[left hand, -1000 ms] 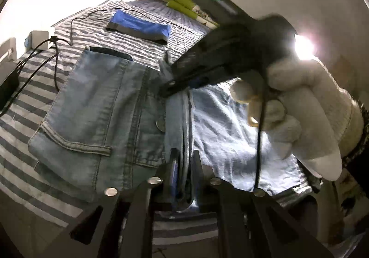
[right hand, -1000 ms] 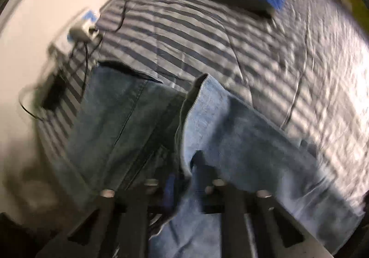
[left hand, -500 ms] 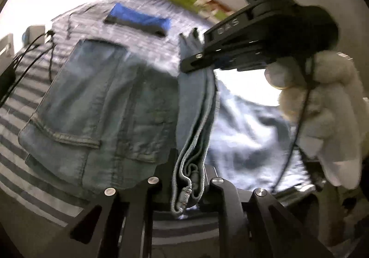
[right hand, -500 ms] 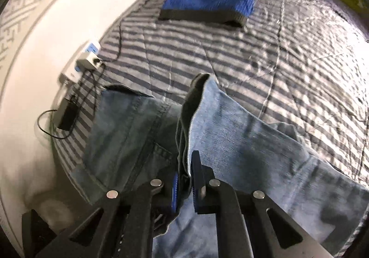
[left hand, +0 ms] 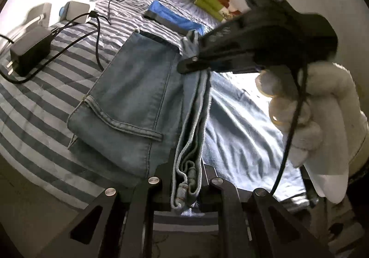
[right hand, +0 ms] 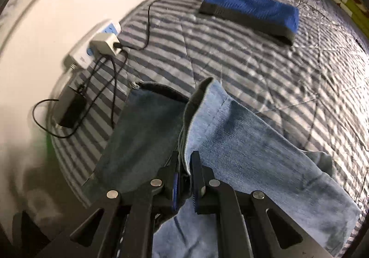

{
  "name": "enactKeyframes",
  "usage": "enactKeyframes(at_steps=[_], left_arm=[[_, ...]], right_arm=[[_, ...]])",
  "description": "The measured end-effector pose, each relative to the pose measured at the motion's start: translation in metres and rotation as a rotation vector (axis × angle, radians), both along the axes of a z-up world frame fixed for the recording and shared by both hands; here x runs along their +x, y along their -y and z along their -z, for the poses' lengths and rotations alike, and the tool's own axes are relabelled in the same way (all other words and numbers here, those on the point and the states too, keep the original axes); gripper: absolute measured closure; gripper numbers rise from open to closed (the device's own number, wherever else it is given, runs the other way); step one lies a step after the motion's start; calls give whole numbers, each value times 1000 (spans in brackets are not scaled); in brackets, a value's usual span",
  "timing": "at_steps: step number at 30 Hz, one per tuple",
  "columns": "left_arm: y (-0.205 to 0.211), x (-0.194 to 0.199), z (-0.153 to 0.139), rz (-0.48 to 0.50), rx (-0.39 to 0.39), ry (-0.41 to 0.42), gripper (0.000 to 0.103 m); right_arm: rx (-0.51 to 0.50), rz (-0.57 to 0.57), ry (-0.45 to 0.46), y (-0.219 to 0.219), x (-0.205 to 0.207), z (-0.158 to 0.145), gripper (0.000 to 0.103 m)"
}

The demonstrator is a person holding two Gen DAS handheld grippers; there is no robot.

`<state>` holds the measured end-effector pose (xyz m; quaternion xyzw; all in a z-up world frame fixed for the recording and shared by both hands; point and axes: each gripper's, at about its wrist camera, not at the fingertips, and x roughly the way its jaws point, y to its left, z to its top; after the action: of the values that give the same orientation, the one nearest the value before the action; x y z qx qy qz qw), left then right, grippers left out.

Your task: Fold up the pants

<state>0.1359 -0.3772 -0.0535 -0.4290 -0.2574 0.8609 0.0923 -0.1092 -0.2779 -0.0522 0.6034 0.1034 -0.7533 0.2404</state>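
Left gripper: pinched on the bunched hem edges of the jeans, its jaws having just been closing, denim folds filling the space between them.
Right gripper: pressed together on a raised denim edge, blue pads on either side of the cloth; in the left wrist view its black body clamped the same lifted fold further along.
Right hand: in a white glove, wrapped round the gripper handle, a black cable running down across it.
Jeans: spread on the bed, one part flat with a back pocket showing, a long fold held up off it between the two grippers, and a paler stretch draped away to the right.
Bed: covered by a grey-and-white striped quilt.
Black adapter: on the quilt left of the jeans, cables looping from it.
White power strip: beyond the adapter, at the bed's edge.
Blue folded cloth: well apart from the jeans, further up the bed; possibly a towel, but blurred.
Green patterned item: against the far wall.
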Motion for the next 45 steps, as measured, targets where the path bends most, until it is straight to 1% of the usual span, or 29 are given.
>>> enactKeyframes(at_steps=[2,3,4,5,7,9,10,11,12,13,15,16,17,19,22,25,27,28,30,32,33,34,35,37,39,40,42,44,45], left_arm=[[-4,-1,1,-1,-35,10,90],[-5,-1,2,0,-41,17,89],[-5,-1,4,2,-38,33,88],[-7,-2,5,1,-36,39,88],[-8,-1,5,3,-39,42,88],[-7,0,6,0,-52,50,86],[-7,1,5,0,-66,56,81],[-6,1,3,-4,-88,56,80],[-3,2,-1,-11,-100,54,73],[2,9,-10,-32,-120,41,63],[12,16,-23,-121,-211,9,50],[17,23,-35,-159,-246,-27,50],[20,25,-41,-162,-234,-48,50],[23,27,-49,-173,-191,-87,50],[1,19,-51,-118,-187,-98,50],[-41,9,-54,-22,-182,-112,51],[-70,1,-54,42,-179,-119,51],[-95,-5,-54,92,-191,-126,51],[-130,-14,-51,158,-208,-118,51],[-165,-24,-36,228,-185,-79,51],[-177,-29,-28,240,-182,-49,51],[-190,-35,-16,237,-192,5,52],[-197,-35,-12,237,-190,26,52],[-212,-35,-11,256,-175,34,51],[-223,-34,-18,278,-192,19,50],[-229,-35,-22,285,-223,8,50],[-232,-41,-24,269,-251,22,50],[-227,-46,-27,240,-235,42,50],[-224,-48,-28,230,-230,43,50]], right_arm=[[-2,-19,-11,0,0,4,94],[-6,-40,-5,0,0,5,91],[-26,-54,16,-2,-2,4,89],[-60,-54,40,-6,-5,1,85],[-211,-19,110,-23,-17,-15,83],[-384,32,150,-43,-30,-38,75],[-437,53,150,-52,-34,-49,73],[-480,77,136,-62,-37,-62,72],[-518,99,108,-76,-39,-76,72],[-551,117,80,-94,-38,-91,72],[-595,132,47,-129,-32,-110,72],[-607,136,19,-153,-24,-119,72],[-603,142,-17,-180,-13,-126,72],[-547,174,-66,-225,5,-129,72],[-472,277,-119,-305,46,-121,72],[-398,420,-164,-388,93,-103,72],[-375,499,-157,-430,123,-87,71],[-367,527,-149,-447,141,-76,71],[-358,543,-131,-462,164,-60,71],[-353,525,-114,-461,181,-44,71],[-353,509,-102,-457,189,-34,71],[-359,505,-92,-456,193,-29,71],[-380,504,-83,-457,199,-24,71],[-397,474,-100,-459,214,-21,71],[-318,401,-147,-446,231,-17,71],[-290,384,-165,-439,235,-15,71],[-243,341,-184,-422,237,-5,71],[-185,322,-233,-410,239,1,71],[-174,323,-241,-408,239,4,71]])
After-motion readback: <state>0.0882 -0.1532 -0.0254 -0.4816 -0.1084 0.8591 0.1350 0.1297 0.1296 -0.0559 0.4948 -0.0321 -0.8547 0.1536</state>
